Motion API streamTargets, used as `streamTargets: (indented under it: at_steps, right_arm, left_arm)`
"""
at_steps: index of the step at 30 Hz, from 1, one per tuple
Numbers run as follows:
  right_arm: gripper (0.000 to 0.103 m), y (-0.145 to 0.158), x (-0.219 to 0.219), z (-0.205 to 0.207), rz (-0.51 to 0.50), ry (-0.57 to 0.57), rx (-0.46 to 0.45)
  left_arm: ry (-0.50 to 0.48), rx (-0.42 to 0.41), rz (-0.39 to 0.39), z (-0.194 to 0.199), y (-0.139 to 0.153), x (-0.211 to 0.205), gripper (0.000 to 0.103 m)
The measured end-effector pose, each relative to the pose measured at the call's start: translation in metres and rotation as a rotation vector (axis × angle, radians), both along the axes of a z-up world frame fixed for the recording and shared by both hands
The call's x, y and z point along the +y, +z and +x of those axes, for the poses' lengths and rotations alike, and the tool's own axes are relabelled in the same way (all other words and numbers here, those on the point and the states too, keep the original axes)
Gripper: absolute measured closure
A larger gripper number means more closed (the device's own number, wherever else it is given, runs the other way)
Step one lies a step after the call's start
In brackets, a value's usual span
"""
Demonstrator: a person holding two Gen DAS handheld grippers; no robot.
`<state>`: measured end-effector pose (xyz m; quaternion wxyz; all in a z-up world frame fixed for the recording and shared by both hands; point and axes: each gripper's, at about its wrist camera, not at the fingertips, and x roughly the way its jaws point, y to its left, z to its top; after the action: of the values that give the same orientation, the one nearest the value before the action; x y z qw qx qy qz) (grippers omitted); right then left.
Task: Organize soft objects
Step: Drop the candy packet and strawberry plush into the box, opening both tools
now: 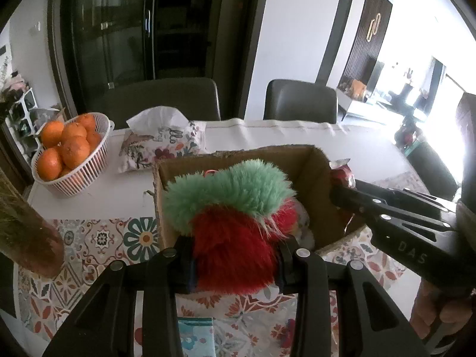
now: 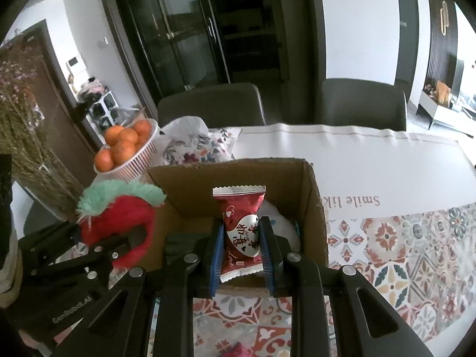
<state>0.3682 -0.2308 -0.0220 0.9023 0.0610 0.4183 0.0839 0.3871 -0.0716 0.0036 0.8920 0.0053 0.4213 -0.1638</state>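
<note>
On the table, both hand-held grippers hover at the cardboard box, left hand-held gripper clamping a furry strawberry toy, right hand-held gripper pinching a red candy packet; each should release low inside.

Both wrist cams sit close, facing fwd/down over cardboard box, shared by both.

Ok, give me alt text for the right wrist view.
The right gripper pinches a red candy packet over an open cardboard box. At left, the left gripper holds a red and green plush toy.
</note>
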Motion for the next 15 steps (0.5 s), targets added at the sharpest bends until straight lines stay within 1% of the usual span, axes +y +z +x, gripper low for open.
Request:
streamTargets:
  at_steps: [3, 5, 6, 8, 9, 10, 15]
  right_arm:
    - [0.079, -0.008, -0.001, 0.007, 0.004, 0.003, 0.02]
    - [0.078, -0.013, -0.002, 0.012, 0.013, 0.004, 0.033]
    - [0.076, -0.016, -0.003, 0.014, 0.018, 0.004, 0.043]
    - [0.073, -0.019, -0.005, 0.017, 0.025, 0.003, 0.054]
    - [0.067, -0.02, -0.006, 0.018, 0.024, -0.002, 0.058]
    - [0.064, -0.021, -0.007, 0.018, 0.018, -0.008, 0.057]
    - [0.064, -0.018, -0.005, 0.013, -0.013, -0.019, 0.051]
  left_arm:
    - [-0.007, 0.015, 0.012, 0.007, -0.007, -0.003, 0.064]
    - [-0.011, 0.023, 0.026, 0.011, -0.012, -0.005, 0.061]
    - [-0.013, 0.024, 0.039, 0.012, -0.014, -0.006, 0.06]
    - [-0.011, 0.028, 0.055, 0.013, -0.016, -0.007, 0.053]
    - [-0.012, 0.03, 0.06, 0.014, -0.017, -0.007, 0.051]
    - [-0.012, 0.031, 0.063, 0.014, -0.018, -0.007, 0.05]
    - [0.003, 0.037, 0.079, 0.01, -0.019, -0.004, 0.049]
